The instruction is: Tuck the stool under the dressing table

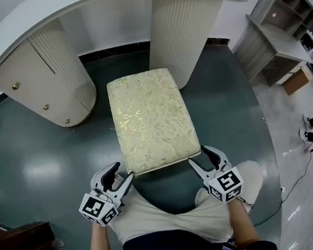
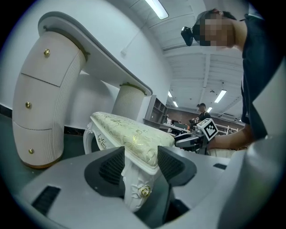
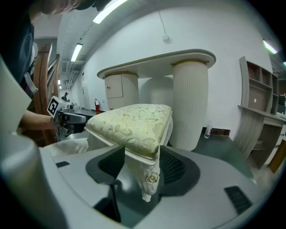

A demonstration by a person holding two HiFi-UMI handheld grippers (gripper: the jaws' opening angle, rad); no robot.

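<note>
Cream-and-gold brocade upholstered stool with white carved frame (image 1: 150, 119) stands on the glossy dark grey-green floor (image 1: 29, 160), dead ahead at 12 o'clock. Its far end is just at the mouth of the gap under the white curved-top dressing table (image 1: 81, 7); most of the seat is still out.

My left gripper (image 1: 122, 172) sits at the stool's 7 o'clock corner and my right gripper (image 1: 199, 156) at its 5 o'clock corner. Both are spread, each with a seat corner between the pads, and neither looks pressed on it.

Step in hand, as I judge it: get hold, then push toward 12.
- Close both on the frame edge, not the soft cushion.
- Push evenly. The stool looks slightly skewed, so I'd square it first.
- Watch the cream drawer pedestal with brass knobs (image 1: 38, 83) at 10 o'clock and the ribbed cream column (image 1: 184, 32) at 1 o'clock. Clearance looks modest.
- Slide low, don't tip.
</note>
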